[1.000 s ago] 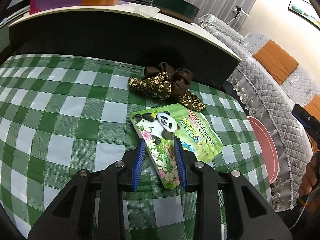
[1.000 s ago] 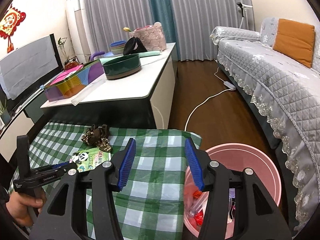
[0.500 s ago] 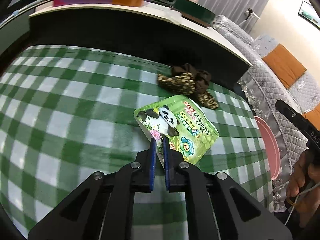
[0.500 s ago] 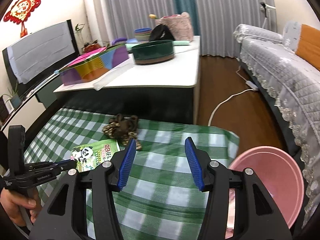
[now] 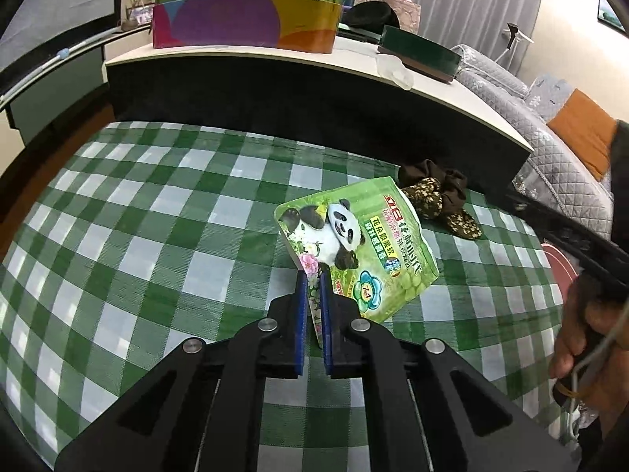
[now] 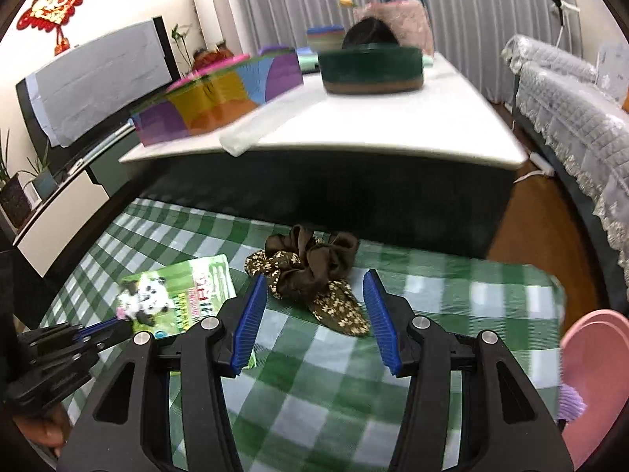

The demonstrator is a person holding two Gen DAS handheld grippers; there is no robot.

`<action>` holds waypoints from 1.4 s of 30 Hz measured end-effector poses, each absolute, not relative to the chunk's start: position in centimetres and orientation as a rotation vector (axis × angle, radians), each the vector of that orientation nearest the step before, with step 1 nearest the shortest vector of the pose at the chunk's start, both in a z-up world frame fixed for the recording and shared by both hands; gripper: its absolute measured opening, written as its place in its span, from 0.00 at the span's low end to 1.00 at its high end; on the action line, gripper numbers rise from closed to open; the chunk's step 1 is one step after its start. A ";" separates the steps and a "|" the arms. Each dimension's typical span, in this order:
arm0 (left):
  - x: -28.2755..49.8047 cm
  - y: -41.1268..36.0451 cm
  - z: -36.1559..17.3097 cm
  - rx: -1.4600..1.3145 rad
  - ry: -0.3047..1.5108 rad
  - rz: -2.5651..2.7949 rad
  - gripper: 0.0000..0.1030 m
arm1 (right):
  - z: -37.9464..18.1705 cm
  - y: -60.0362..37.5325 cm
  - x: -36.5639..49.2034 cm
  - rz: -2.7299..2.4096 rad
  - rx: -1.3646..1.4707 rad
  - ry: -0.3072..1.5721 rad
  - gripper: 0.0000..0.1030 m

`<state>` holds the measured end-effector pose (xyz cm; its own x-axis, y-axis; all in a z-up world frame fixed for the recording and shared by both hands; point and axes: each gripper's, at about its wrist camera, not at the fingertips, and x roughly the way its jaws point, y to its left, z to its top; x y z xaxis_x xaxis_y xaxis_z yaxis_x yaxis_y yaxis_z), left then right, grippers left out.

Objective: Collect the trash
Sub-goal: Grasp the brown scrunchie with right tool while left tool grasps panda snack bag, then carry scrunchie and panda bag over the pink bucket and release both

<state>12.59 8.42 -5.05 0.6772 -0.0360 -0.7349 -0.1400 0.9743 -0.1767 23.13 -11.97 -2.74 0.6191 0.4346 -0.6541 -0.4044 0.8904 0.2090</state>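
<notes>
A green panda-print pouch (image 5: 354, 244) is pinched at its near corner by my left gripper (image 5: 313, 275), which is shut on it and holds it tilted up off the green checked cloth (image 5: 157, 236). The pouch also shows in the right wrist view (image 6: 177, 295), with the left gripper (image 6: 114, 324) at its edge. A brown floral scrunchie (image 6: 310, 271) lies on the cloth; it also shows in the left wrist view (image 5: 440, 196). My right gripper (image 6: 314, 295) is open and empty, its fingers on either side of the scrunchie just in front of it.
A pink bin (image 6: 593, 373) stands at the cloth's right edge, also glimpsed in the left wrist view (image 5: 558, 267). Behind the cloth is a white-topped table (image 6: 373, 126) with a colourful box (image 6: 220, 98) and a green round tin (image 6: 371, 69). A grey sofa (image 6: 570, 118) stands right.
My left gripper closed on the pouch's corner and lifted it off the cloth. My right gripper swung left from over the pink bin toward the scrunchie, staying open.
</notes>
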 end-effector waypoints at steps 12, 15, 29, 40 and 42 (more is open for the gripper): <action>13.1 8.2 -5.3 -0.219 0.825 0.069 0.06 | -5.9 -9.9 25.3 0.513 0.023 0.833 0.10; 12.9 8.0 -5.0 -0.215 0.816 0.069 0.06 | -5.6 -10.2 24.9 0.522 0.025 0.824 0.07; 10.7 5.9 -1.2 -0.181 0.699 -0.019 0.00 | 0.4 -15.6 19.6 0.457 -0.004 0.731 0.07; 8.5 4.3 1.1 -0.132 0.646 -0.053 0.00 | 6.0 -20.2 15.2 0.394 -0.078 0.654 0.07; 8.1 4.1 1.5 -0.127 0.641 -0.059 0.00 | 6.7 -20.7 14.5 0.392 -0.087 0.646 0.07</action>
<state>8.10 4.09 1.47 0.8004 -0.0940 -0.5920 0.0154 0.9905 -0.1365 14.51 -20.75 6.65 0.7279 0.3286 -0.6019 -0.3820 0.9232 0.0420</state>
